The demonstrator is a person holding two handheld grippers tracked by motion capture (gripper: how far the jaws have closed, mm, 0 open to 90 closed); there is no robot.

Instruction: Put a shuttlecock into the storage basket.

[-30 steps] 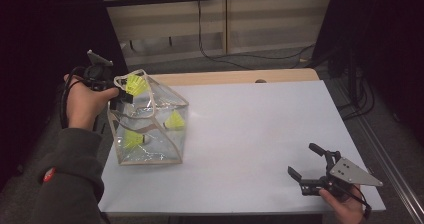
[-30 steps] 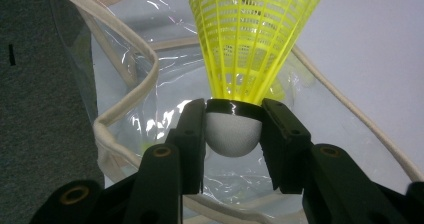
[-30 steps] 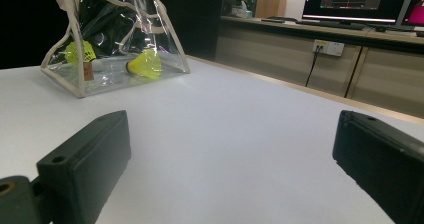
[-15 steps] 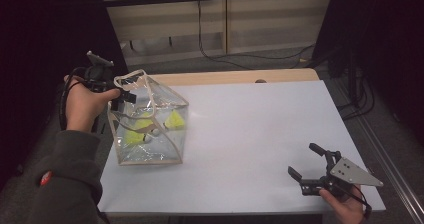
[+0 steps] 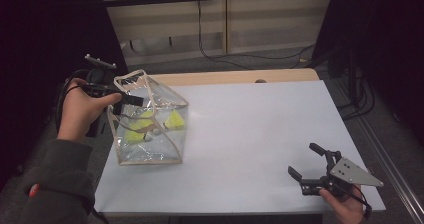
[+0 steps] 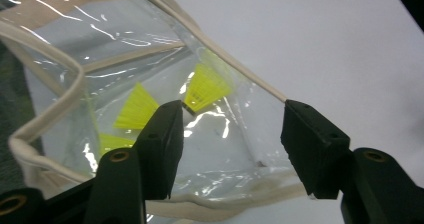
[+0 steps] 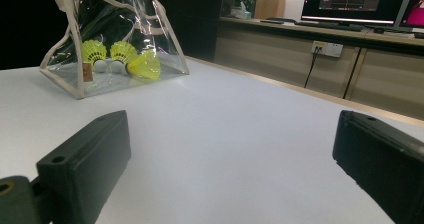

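A clear plastic pouch with cream fabric trim (image 5: pixel 150 129) stands on the white worktop (image 5: pixel 250 134), at its left edge. Inside lie yellow feather shuttlecocks (image 7: pixel 120 56), apparently three. The left gripper (image 5: pixel 131 100) hovers at the pouch's open top; its jaws have just been opening, parted, with nothing pressed between them. Well apart from the pouch, the right gripper (image 5: pixel 307 164) sits with jaws wide and empty.

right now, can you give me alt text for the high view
A person's left gripper hovers open at the rim of a clear bag holding yellow shuttlecocks, near the left edge of a white table. The right gripper rests open at the near right corner.
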